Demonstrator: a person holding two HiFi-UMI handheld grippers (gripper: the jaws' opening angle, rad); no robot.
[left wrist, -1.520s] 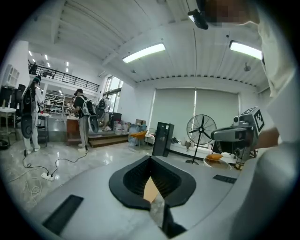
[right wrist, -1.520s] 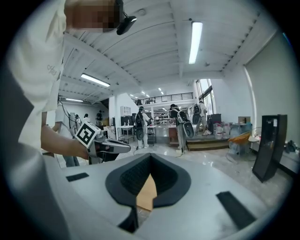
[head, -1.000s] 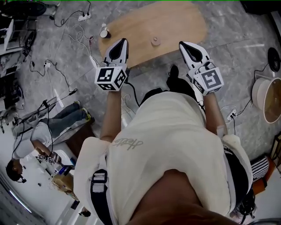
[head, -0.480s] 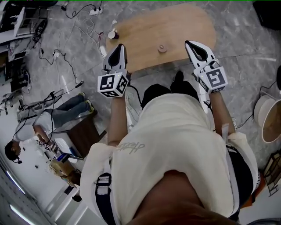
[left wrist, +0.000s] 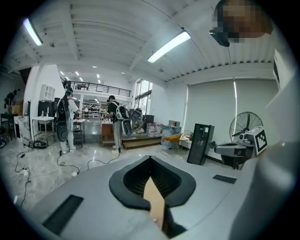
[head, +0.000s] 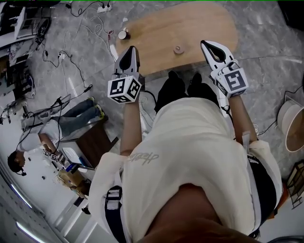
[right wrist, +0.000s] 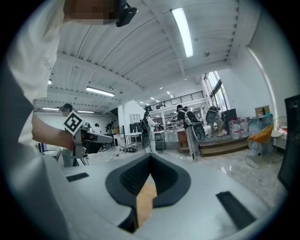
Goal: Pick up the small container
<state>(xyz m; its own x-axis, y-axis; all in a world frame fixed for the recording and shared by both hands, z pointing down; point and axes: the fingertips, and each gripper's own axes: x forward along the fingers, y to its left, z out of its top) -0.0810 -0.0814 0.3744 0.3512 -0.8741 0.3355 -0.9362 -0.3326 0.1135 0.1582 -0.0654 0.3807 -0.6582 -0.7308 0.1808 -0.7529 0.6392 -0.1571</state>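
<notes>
The small container, a little round pale pot, stands alone near the middle of the oval wooden table. My left gripper hovers at the table's near left edge, left of the container and well short of it. Its jaws are shut and hold nothing. My right gripper is level with the near right edge, to the right of the container, also shut and holding nothing. In the left gripper view the jaws meet at their tips, as they do in the right gripper view. Neither gripper view shows the container.
A cup stands at the table's far left corner. Cables and a power strip lie on the marble floor to the left. A seated person is at the left and a round white bin at the right. Several people stand far off.
The person has stepped up to the table, feet now at its near edge. Both grippers have shifted a little with them, both staying shut.
</notes>
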